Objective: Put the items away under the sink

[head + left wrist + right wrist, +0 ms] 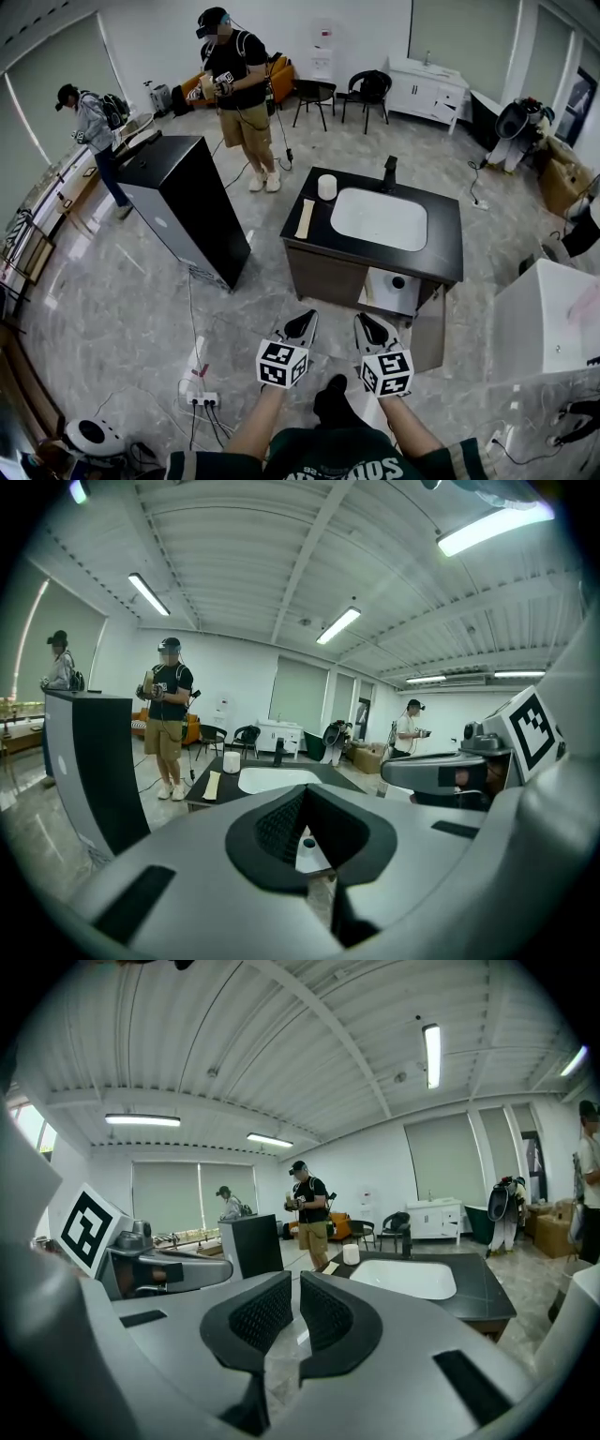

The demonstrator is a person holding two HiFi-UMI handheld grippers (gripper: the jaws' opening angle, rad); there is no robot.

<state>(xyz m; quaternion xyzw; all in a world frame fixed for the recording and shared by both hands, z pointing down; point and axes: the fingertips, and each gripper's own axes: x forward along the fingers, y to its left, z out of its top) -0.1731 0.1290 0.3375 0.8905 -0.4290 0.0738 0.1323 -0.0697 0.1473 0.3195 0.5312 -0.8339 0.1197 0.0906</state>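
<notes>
A dark sink cabinet (pixel 448 251) with a white basin (pixel 379 217) and a black faucet (pixel 388 173) stands ahead of me. On its left counter sit a white cup-like item (pixel 326 187) and a flat beige item (pixel 305 217). A cabinet door (pixel 428 330) hangs open, showing a white object (pixel 392 289) under the sink. My left gripper (pixel 302 325) and right gripper (pixel 370 328) are held side by side, short of the cabinet, both shut and empty. In the left gripper view the gripper (pixel 305 808) points at the counter (pixel 202 794). In the right gripper view the gripper (pixel 295 1283) points left of the basin (pixel 403 1277).
A tall black cabinet (pixel 187 202) stands to the left. A person (pixel 239 94) stands behind the sink and another (pixel 94 127) at the far left. A power strip with cables (pixel 202 398) lies on the floor by my left foot. A white unit (pixel 544 319) stands at the right.
</notes>
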